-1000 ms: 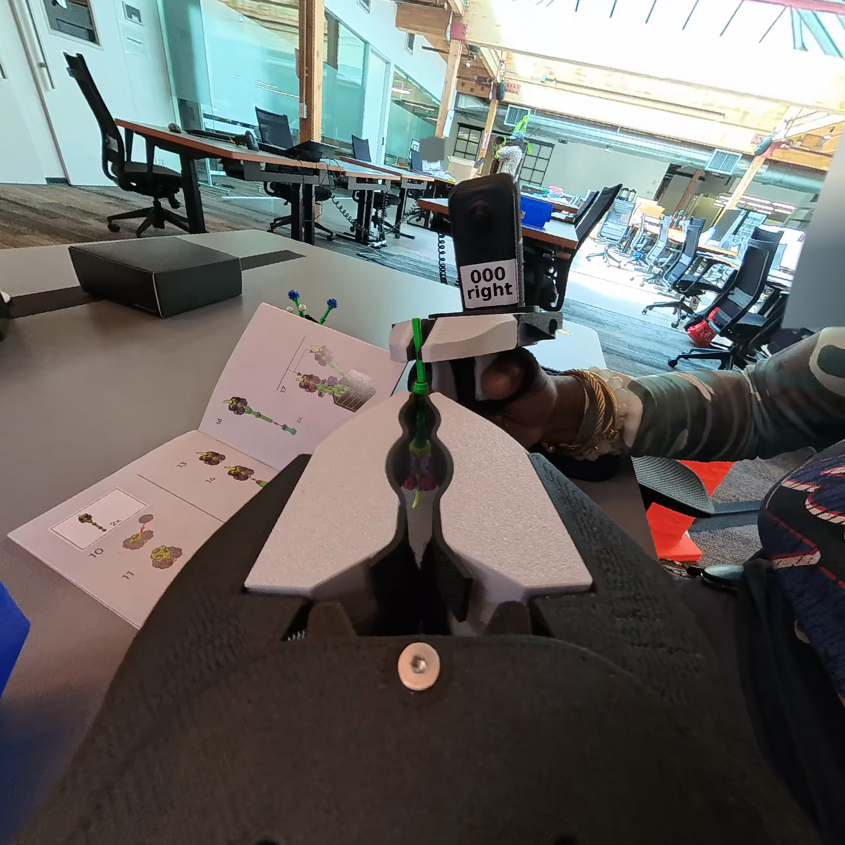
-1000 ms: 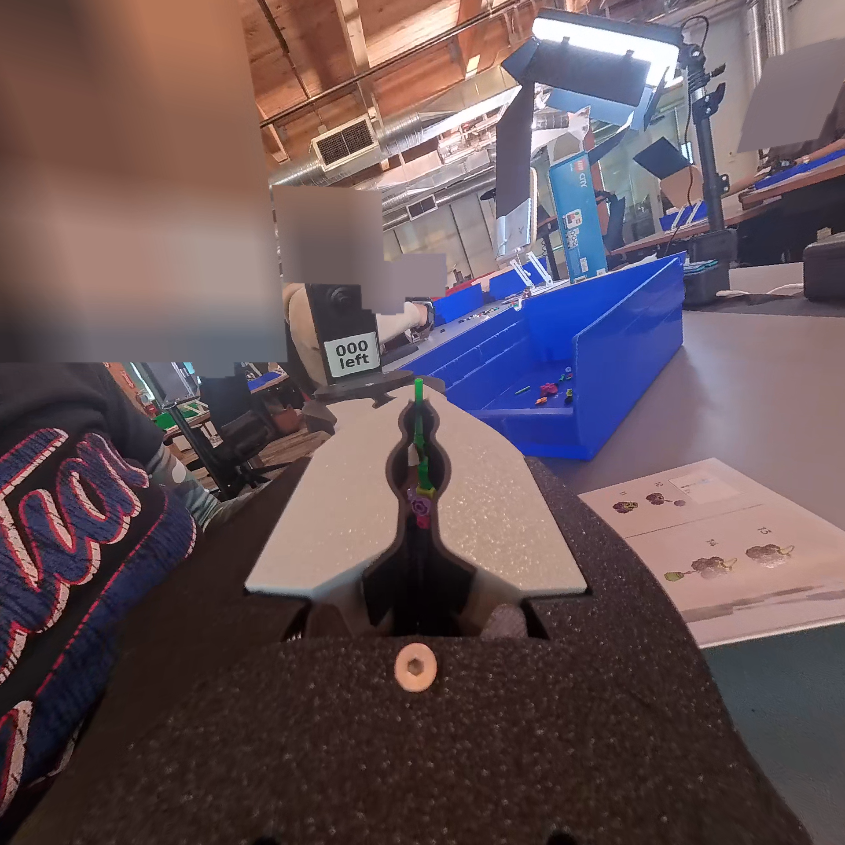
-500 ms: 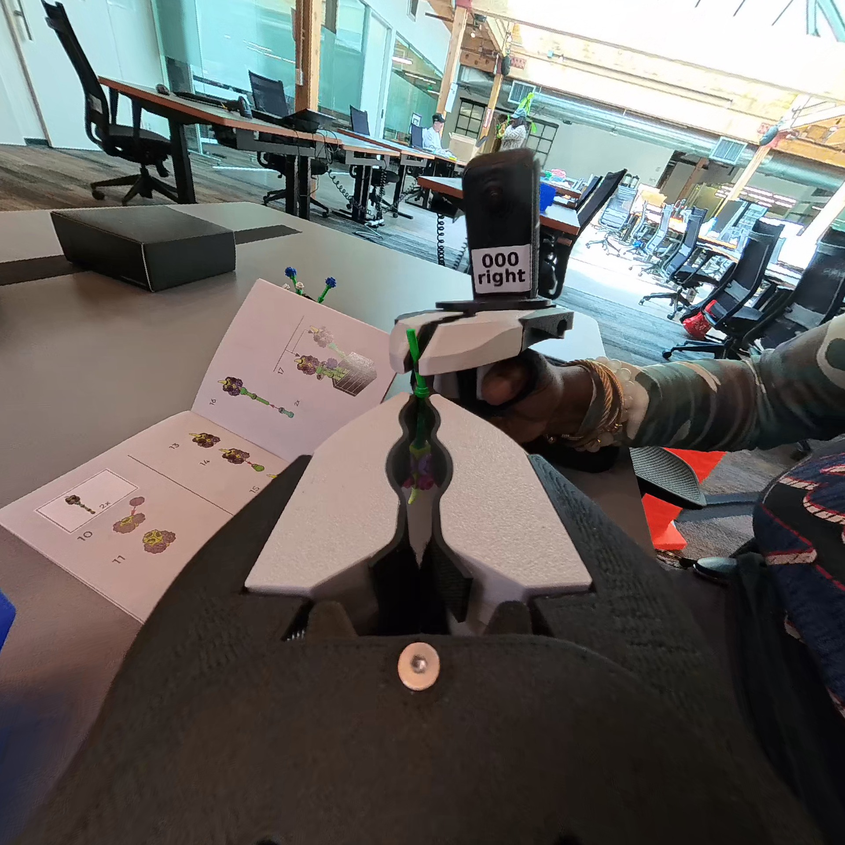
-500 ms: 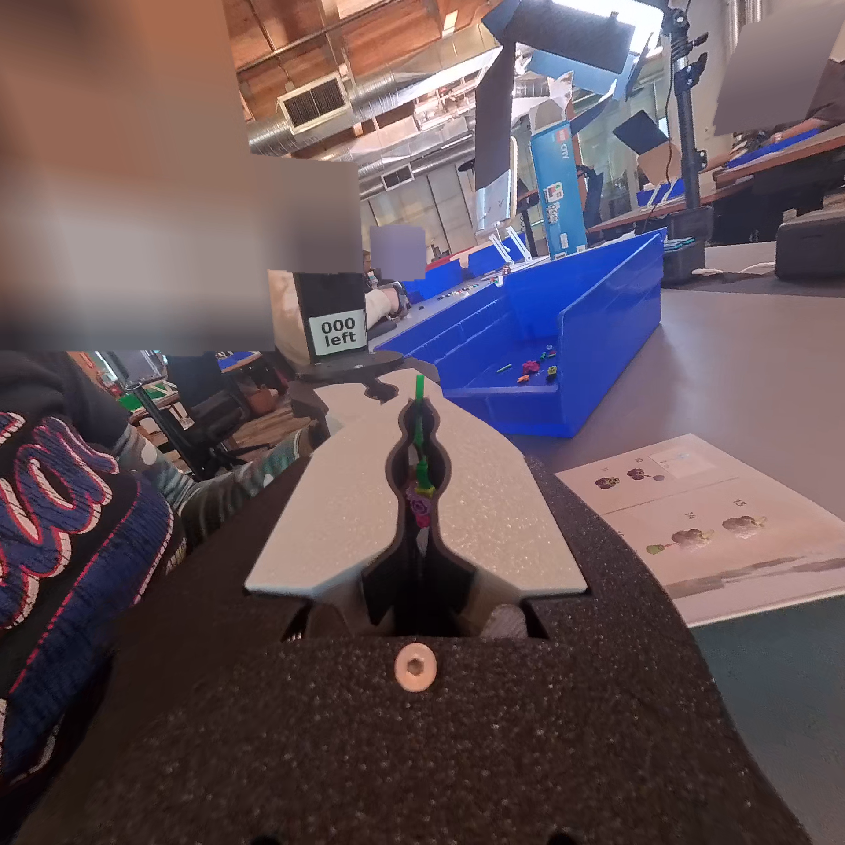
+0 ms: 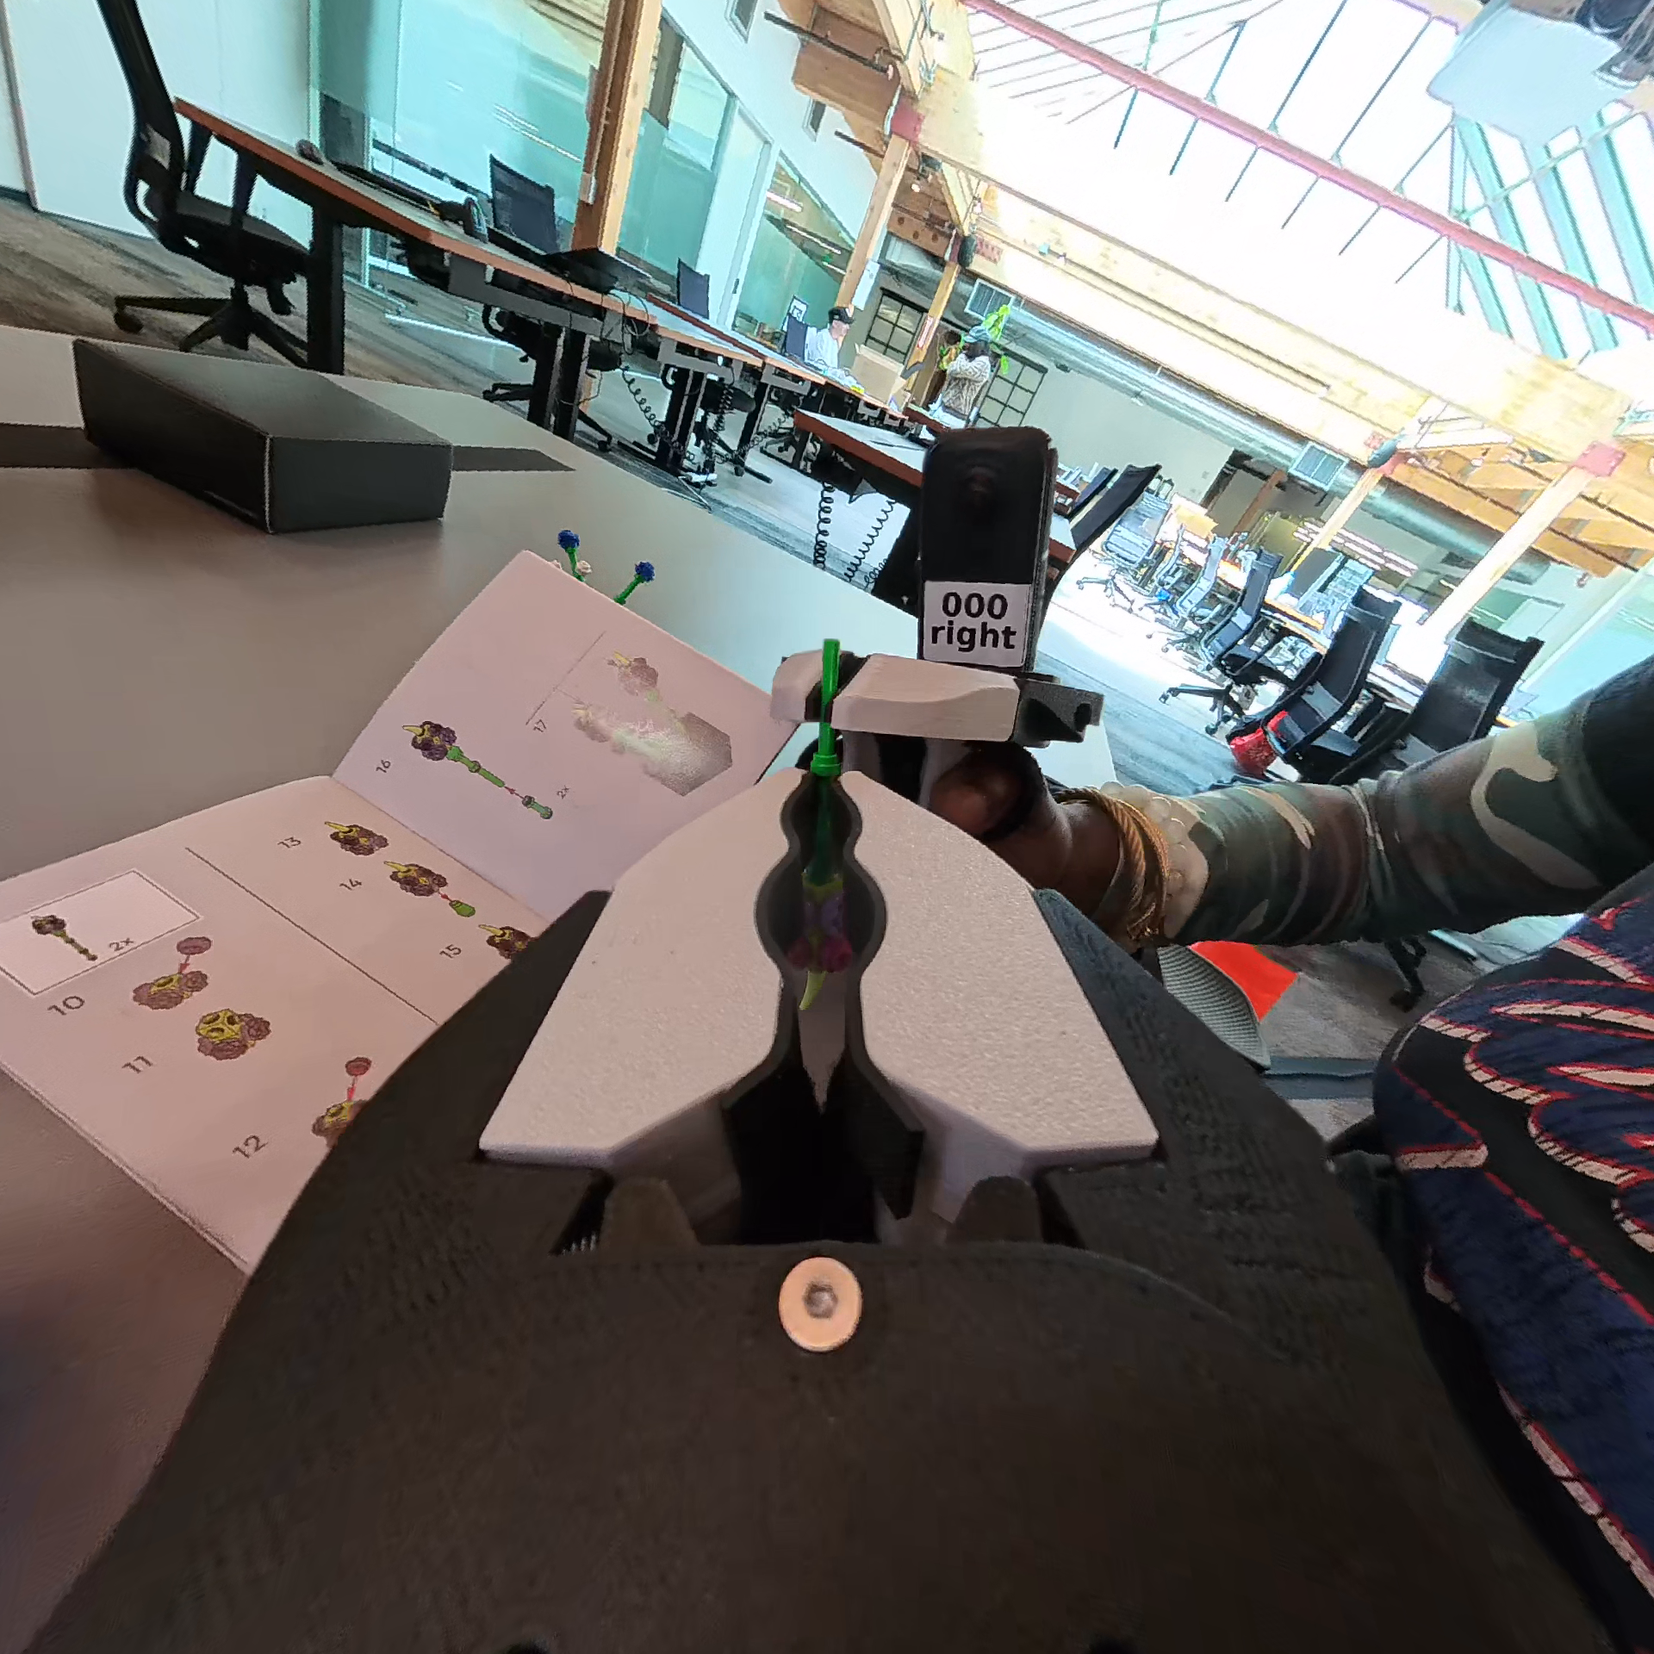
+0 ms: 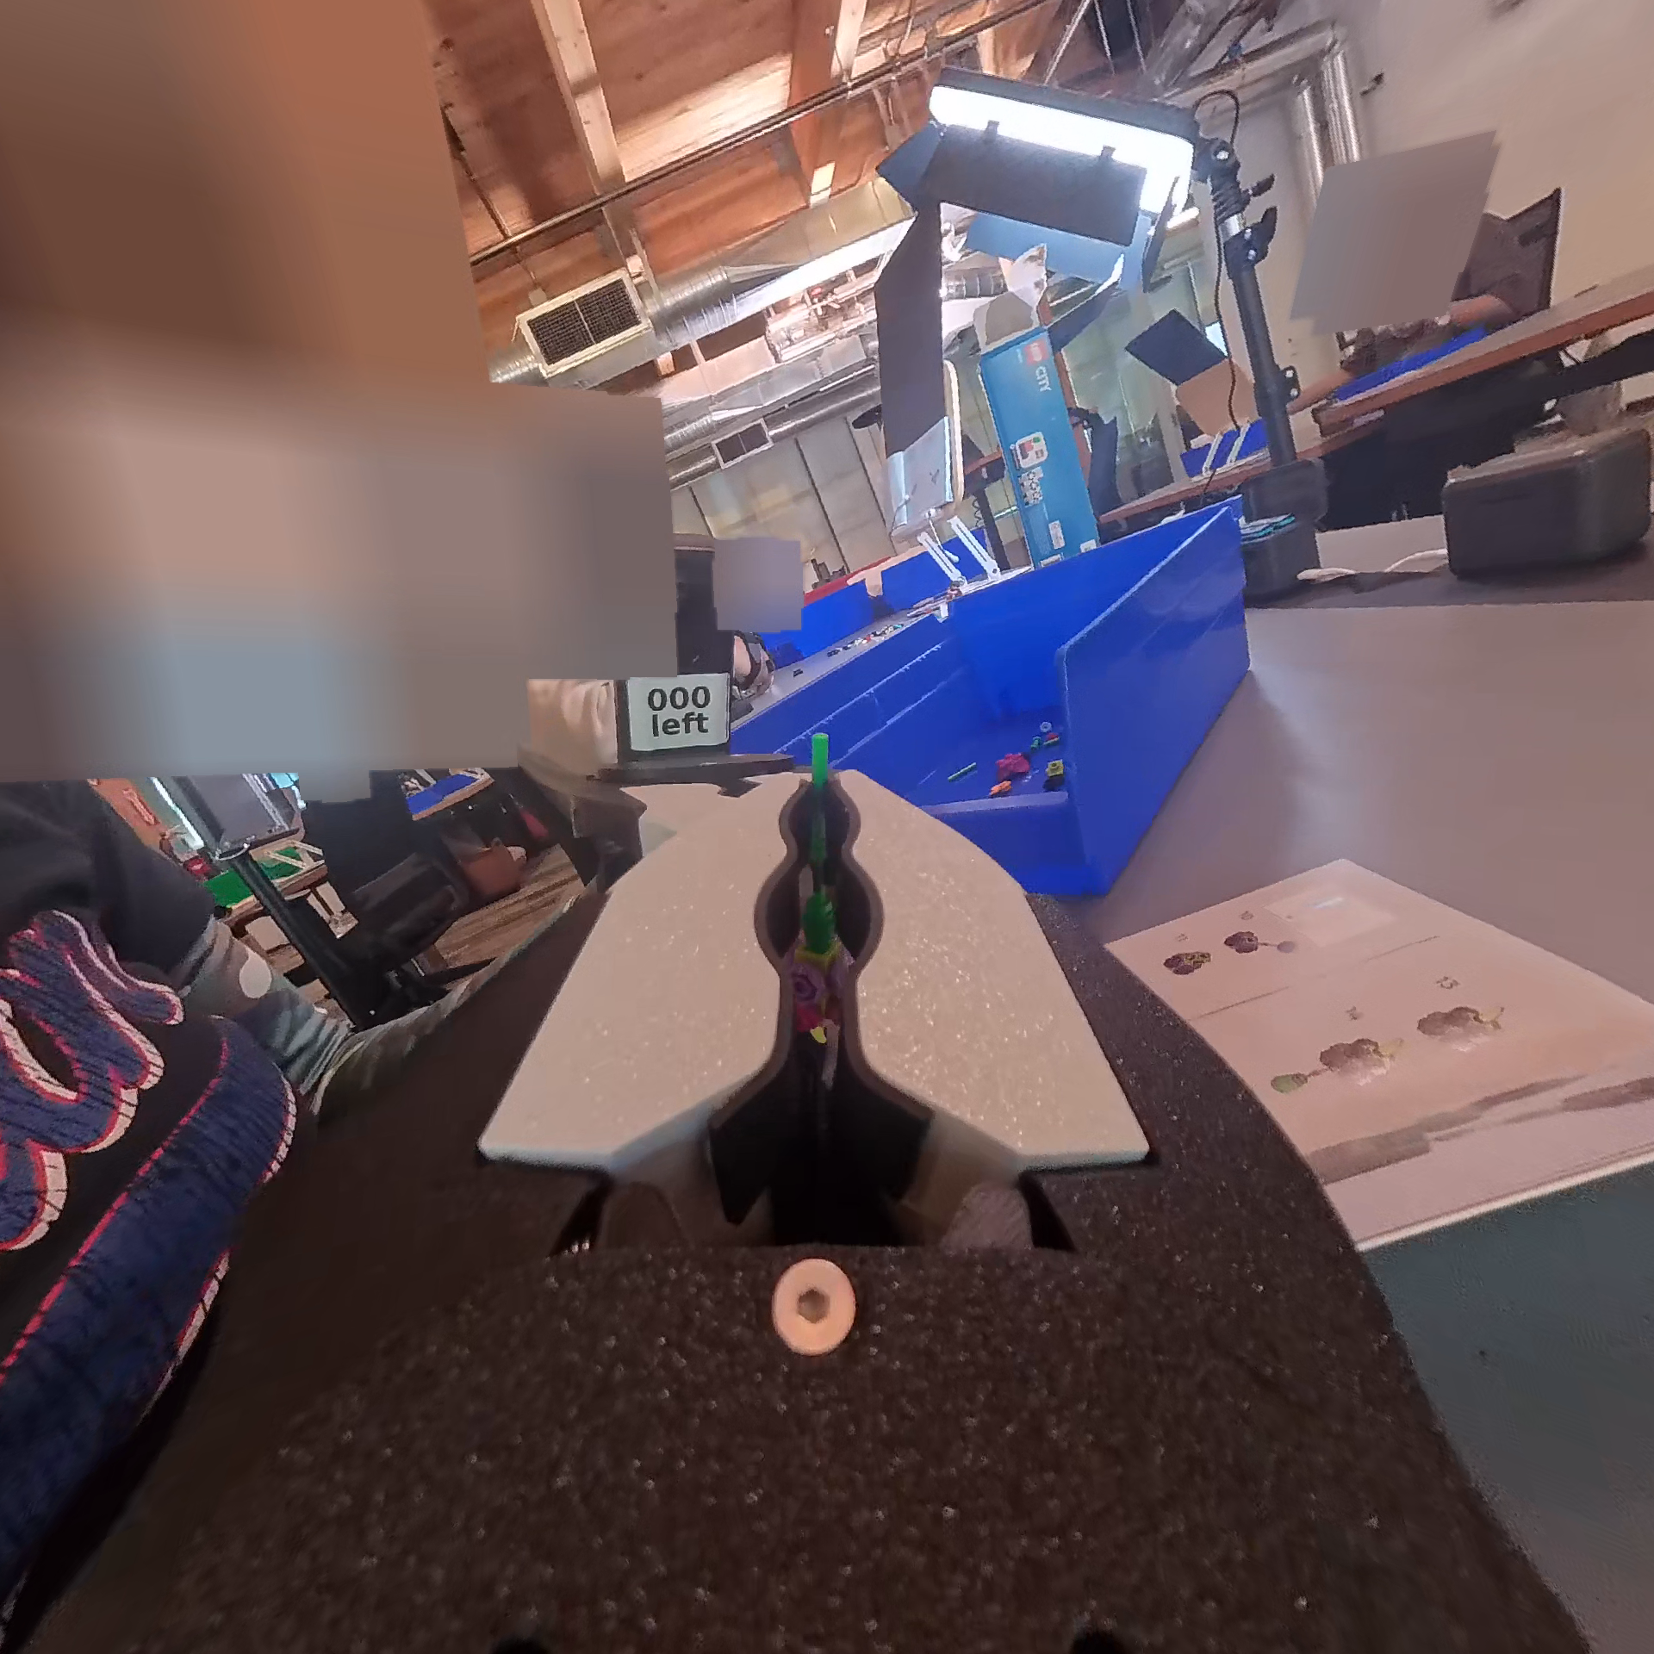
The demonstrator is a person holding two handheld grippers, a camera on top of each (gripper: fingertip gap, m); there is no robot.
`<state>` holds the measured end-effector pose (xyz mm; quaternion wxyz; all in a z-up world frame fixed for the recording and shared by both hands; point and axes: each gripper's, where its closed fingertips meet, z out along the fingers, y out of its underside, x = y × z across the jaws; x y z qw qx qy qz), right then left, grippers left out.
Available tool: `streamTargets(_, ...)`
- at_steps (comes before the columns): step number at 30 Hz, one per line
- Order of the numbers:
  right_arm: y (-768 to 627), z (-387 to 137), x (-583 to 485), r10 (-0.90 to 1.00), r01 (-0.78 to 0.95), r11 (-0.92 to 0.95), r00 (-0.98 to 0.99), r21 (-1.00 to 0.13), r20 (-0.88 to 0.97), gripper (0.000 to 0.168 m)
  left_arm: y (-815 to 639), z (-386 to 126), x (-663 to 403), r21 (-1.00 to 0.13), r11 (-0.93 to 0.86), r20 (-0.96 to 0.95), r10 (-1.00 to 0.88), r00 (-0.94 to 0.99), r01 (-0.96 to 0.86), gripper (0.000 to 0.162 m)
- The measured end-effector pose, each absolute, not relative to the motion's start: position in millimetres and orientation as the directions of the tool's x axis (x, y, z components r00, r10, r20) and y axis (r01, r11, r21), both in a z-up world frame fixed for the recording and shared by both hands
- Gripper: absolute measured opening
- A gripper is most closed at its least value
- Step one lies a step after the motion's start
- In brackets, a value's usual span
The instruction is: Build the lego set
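My left gripper (image 5: 821, 788) and right gripper (image 6: 816, 788) face each other tip to tip above the table. The left is shut on a thin green Lego stem (image 5: 825, 716) whose purple flower head (image 5: 823, 931) sits in the hollow between its fingers. That stem runs up between the fingers of the right gripper (image 5: 819, 698). In the right wrist view, the right gripper is shut on a green stem (image 6: 817, 761) with a purple flower head (image 6: 813, 984) in its hollow. I cannot tell whether the two stems are joined.
An open instruction booklet (image 5: 376, 859) lies on the grey table, also in the right wrist view (image 6: 1396, 1011). Two blue-headed Lego flowers (image 5: 609, 573) stand behind it. A black box (image 5: 260, 439) sits far left. A blue tray (image 6: 1155, 716) holds loose pieces (image 6: 1020, 770). A person's sleeve (image 5: 1342, 850) is at right. My left and right fingertips are right by each other.
Both grippers stay shut on the stems and tip to tip. The pair has tilted and shifted slightly over the table; the right gripper's fingers now look more level.
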<state>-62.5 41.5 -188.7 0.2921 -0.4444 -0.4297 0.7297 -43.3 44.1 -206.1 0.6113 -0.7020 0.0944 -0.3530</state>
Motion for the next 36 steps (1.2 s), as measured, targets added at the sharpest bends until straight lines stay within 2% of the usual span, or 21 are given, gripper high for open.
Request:
streamTargets(18,41,-195,-65,0.746,0.018,-0.549,-0.441,-0.836,-0.5,0.003,46,-209,-47,-0.915,-0.242,0.403,-0.545,0.735,0.323,0.001)
streamTargets(31,40,-193,-66,0.78,0.01,-0.489,-0.442,-0.872,-0.443,0.004,45,-205,-47,-0.92,-0.22,0.391,-0.556,0.733,0.324,0.001)
streamTargets(33,39,-189,-64,0.776,0.002,-0.491,-0.453,-0.871,-0.439,0.029,44,-202,-48,-0.916,-0.211,0.399,-0.568,0.72,0.342,0.002)
streamTargets(36,44,-181,-60,0.782,-0.041,-0.497,-0.455,-0.867,-0.426,0.033,43,-201,-48,-0.915,-0.213,0.4,-0.573,0.715,0.342,0.002)
